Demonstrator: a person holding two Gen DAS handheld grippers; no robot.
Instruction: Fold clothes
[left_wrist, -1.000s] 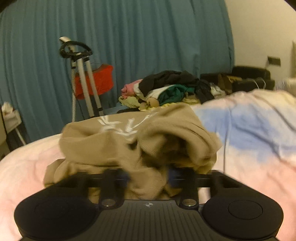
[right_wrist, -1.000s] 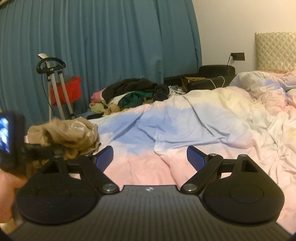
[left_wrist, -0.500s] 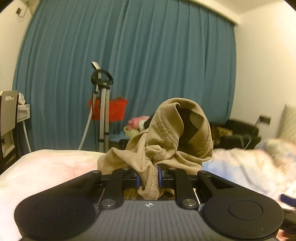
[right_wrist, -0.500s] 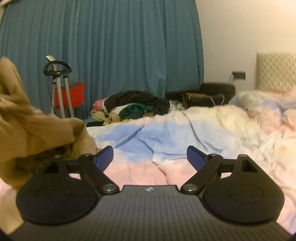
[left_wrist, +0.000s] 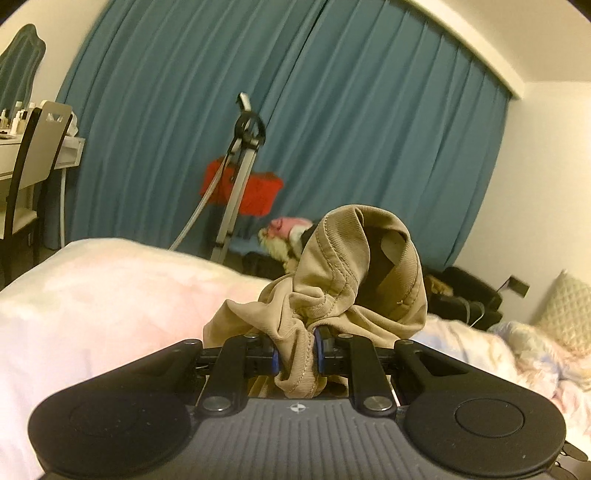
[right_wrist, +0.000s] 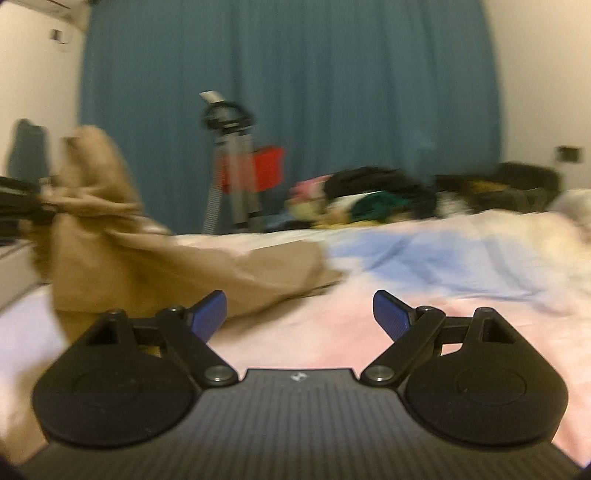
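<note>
My left gripper (left_wrist: 297, 354) is shut on a bunched fold of a tan garment (left_wrist: 354, 280) and holds it lifted above the bed; the ribbed hem loops up in front of the camera. In the right wrist view the same tan garment (right_wrist: 122, 254) hangs from the left gripper at the far left and trails down onto the pink and blue duvet (right_wrist: 424, 266). My right gripper (right_wrist: 299, 314) is open and empty, low over the duvet, to the right of the garment's trailing end. The right view is blurred.
A pile of other clothes (right_wrist: 369, 199) lies at the far edge of the bed. A metal stand with a red cloth (left_wrist: 240, 184) stands before the blue curtain (left_wrist: 332, 129). A white desk and chair (left_wrist: 33, 147) are at left. A quilted headboard (left_wrist: 565, 314) is at right.
My left gripper has lifted the tan garment further and swung left, so the desk and chair show. My right gripper has swung left toward the garment, still open.
</note>
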